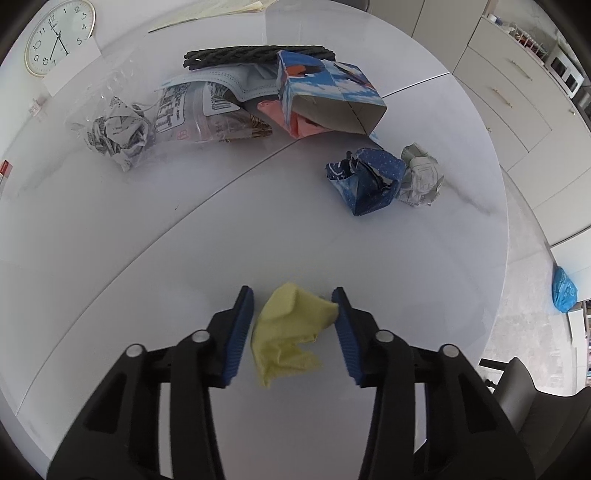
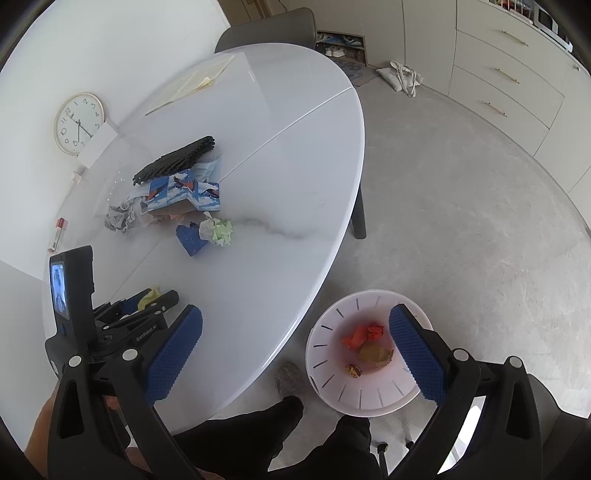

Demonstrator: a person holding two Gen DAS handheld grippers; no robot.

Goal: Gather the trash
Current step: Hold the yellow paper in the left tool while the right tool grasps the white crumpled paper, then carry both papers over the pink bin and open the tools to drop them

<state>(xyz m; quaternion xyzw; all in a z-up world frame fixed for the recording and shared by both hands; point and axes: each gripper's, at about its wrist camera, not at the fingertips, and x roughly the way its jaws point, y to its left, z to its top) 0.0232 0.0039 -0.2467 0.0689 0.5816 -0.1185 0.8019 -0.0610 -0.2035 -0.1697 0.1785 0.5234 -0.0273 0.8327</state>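
A crumpled yellow paper (image 1: 288,328) lies on the white table (image 1: 184,258) between the open jaws of my left gripper (image 1: 295,299); its right corner touches the right pad. The paper also shows in the right wrist view (image 2: 149,295). My right gripper (image 2: 295,328) is open and empty, held over the table edge and above a white trash bin (image 2: 332,380) on the floor that holds red and brown scraps. More trash lies farther on the table: a crumpled blue paper (image 1: 365,181), a grey paper ball (image 1: 421,177), a printed box (image 1: 328,96) and a plastic bag of crumpled paper (image 1: 118,129).
A black braided strip (image 1: 255,55) lies behind the box. A clock (image 1: 57,35) leans on the wall. A chair (image 2: 269,29) stands at the table's far end. Cabinets (image 2: 498,81) line the right wall. My legs (image 2: 280,435) stand beside the bin.
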